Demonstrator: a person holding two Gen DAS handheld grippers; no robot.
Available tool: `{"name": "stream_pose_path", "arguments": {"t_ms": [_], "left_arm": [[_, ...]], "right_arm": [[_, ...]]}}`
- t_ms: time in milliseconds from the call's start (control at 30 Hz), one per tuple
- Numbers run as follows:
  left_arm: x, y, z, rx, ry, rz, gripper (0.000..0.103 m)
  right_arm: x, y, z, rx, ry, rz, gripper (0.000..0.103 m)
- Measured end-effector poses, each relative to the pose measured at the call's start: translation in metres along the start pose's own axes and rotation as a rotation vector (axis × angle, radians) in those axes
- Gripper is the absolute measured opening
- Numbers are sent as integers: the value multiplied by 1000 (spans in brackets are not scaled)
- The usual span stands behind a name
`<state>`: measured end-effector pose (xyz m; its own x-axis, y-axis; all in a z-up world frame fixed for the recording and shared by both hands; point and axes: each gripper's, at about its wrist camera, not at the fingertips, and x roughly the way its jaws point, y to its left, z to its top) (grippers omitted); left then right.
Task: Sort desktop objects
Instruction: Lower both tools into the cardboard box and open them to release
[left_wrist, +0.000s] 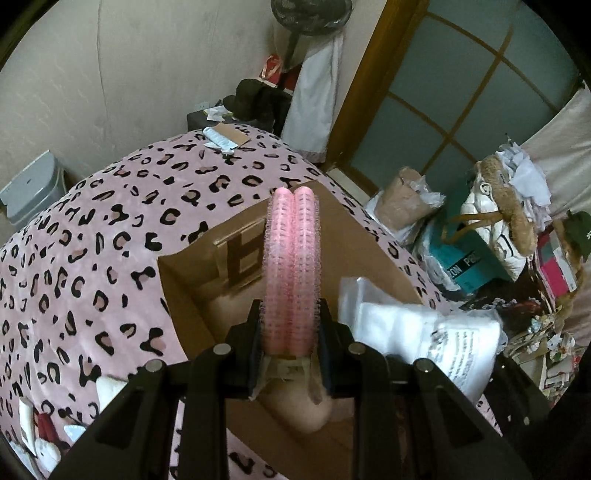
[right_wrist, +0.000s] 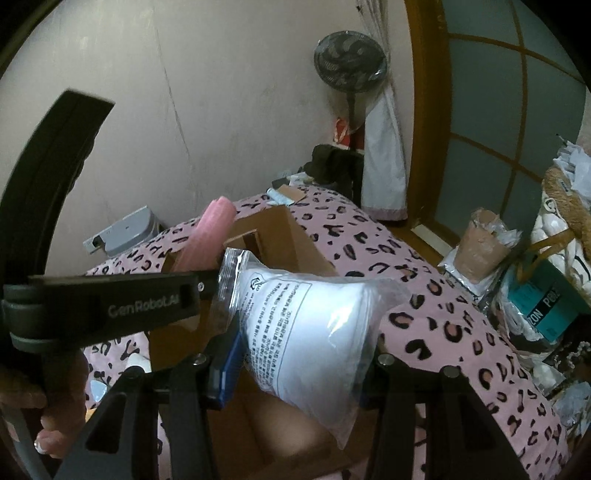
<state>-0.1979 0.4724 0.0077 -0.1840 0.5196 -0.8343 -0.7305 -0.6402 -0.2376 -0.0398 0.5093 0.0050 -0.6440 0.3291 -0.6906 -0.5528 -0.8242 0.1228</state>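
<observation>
My left gripper (left_wrist: 290, 325) is shut on a pair of long pink hair rollers (left_wrist: 291, 258) that stick out forward over an open cardboard box (left_wrist: 192, 295). My right gripper (right_wrist: 295, 369) is shut on a clear plastic bag of white stuff with a printed label (right_wrist: 306, 328), also held above the box (right_wrist: 295, 236). In the left wrist view the bag (left_wrist: 424, 332) shows at the right of the rollers. In the right wrist view the rollers (right_wrist: 210, 232) and the left gripper's body (right_wrist: 110, 302) sit at the left, held by a hand (right_wrist: 55, 417).
The box rests on a pink leopard-print cover (left_wrist: 92, 240). A tube and a card (left_wrist: 225, 140) lie at its far end. Bags, boxes and a basket (left_wrist: 491, 221) crowd the floor on the right. A grey bin (left_wrist: 33, 188) stands by the wall, a fan (right_wrist: 349, 62) behind.
</observation>
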Motion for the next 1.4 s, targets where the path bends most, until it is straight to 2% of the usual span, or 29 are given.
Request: {"name": "stream_pose_path", "arguments": {"t_ms": [400,767,800,933,1267,1400], "left_arm": [[32,2,-4,18,43,24,26],[36,4,-7,27,52,53,28],[34,4,-8,26,52,50,29],[29,6,-8,23,41,44,48],[20,11,-8,21,29,49,49],[13,13,-9,19,11,55,62]], "right_arm": [[23,-2,-10,-7,61,0,48],[26,-4,-14,-4,80,13,51],[26,-4,-14,-2,85,17,51],[27,-7,-13,8,112,47,53],[25,-13,-10,24,131,70,53],[19,-12,-8,30,128,75,53]]}}
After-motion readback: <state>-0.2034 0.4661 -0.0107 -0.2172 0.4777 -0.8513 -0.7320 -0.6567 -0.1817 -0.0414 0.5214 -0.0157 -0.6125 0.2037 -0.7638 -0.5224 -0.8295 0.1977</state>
